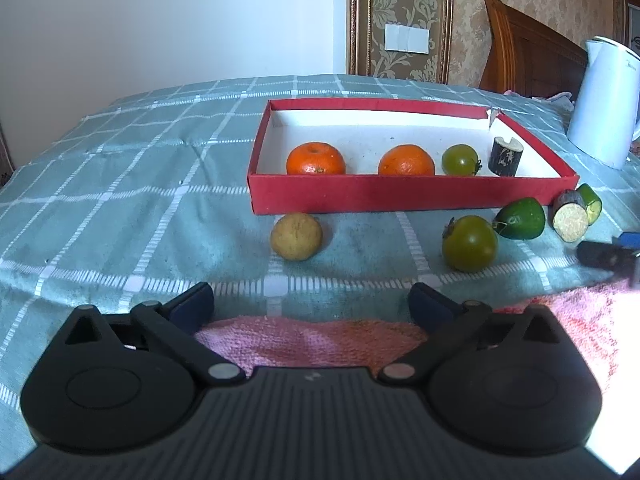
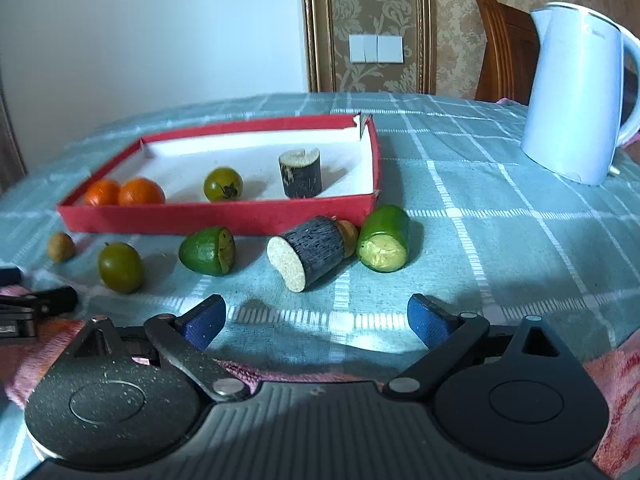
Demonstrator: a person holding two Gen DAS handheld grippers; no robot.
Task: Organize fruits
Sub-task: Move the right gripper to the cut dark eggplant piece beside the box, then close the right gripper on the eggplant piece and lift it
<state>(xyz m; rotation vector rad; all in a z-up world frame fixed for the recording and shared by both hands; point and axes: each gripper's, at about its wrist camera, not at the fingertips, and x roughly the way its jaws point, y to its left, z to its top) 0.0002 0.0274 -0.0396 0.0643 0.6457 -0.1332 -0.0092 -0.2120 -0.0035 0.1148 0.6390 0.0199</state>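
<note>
A red box (image 1: pixel 400 196) (image 2: pixel 208 216) with a white floor holds two oranges (image 1: pixel 316 159) (image 1: pixel 406 161), a small green tomato (image 1: pixel 460 159) (image 2: pixel 223 183) and a dark cane stub (image 1: pixel 505 157) (image 2: pixel 300 173). In front of it on the cloth lie a yellowish round fruit (image 1: pixel 296 236) (image 2: pixel 61 246), a green tomato (image 1: pixel 470 243) (image 2: pixel 121 267), a green cut fruit (image 1: pixel 522 218) (image 2: pixel 208 251), a dark cane piece (image 1: pixel 570 216) (image 2: pixel 306 254) and a cucumber piece (image 2: pixel 384 244). My left gripper (image 1: pixel 310 304) and right gripper (image 2: pixel 316 320) are open and empty, short of the fruit.
A white kettle (image 2: pixel 576 92) (image 1: pixel 608 100) stands at the right on the checked green tablecloth (image 1: pixel 120 184). A pink towel (image 1: pixel 312 340) lies at the near edge. A wooden chair back (image 2: pixel 504 48) stands behind the table. The left gripper's tips (image 2: pixel 36 304) show at the left.
</note>
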